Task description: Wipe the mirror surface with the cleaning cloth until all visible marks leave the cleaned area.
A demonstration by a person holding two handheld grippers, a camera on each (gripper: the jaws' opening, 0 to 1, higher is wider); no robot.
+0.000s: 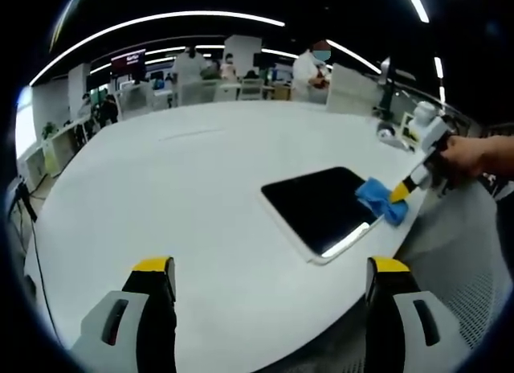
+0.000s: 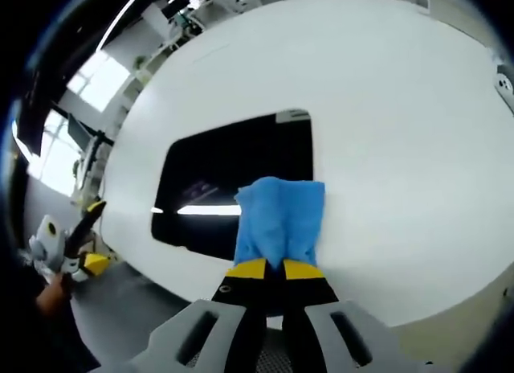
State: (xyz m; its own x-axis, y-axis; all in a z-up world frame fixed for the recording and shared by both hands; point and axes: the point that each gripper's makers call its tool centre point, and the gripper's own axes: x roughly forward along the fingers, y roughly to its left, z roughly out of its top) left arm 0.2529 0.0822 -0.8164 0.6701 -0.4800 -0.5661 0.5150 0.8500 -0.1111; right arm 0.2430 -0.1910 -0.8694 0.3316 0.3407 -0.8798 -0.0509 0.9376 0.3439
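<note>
No legible writing. My right tool (image 2: 267, 268), jaws closed on the blue cleaning cloth (image 2: 280, 218), presses it on the mirror's (image 2: 225, 184) edge nearest me. The mirror lies flat near the white counter's (image 1: 185, 196) edge. My left tool (image 1: 269, 276) hovers open, well apart from the mirror. Beyond the counter: desks, 3 standing people (image 1: 309, 67), ceiling light strips.

the left gripper (image 1: 269, 276) has its jaws spread wide apart, holding nothing. the right gripper (image 2: 266, 268) has its jaws closed together, gripped by a hand (image 1: 474, 157).
</note>
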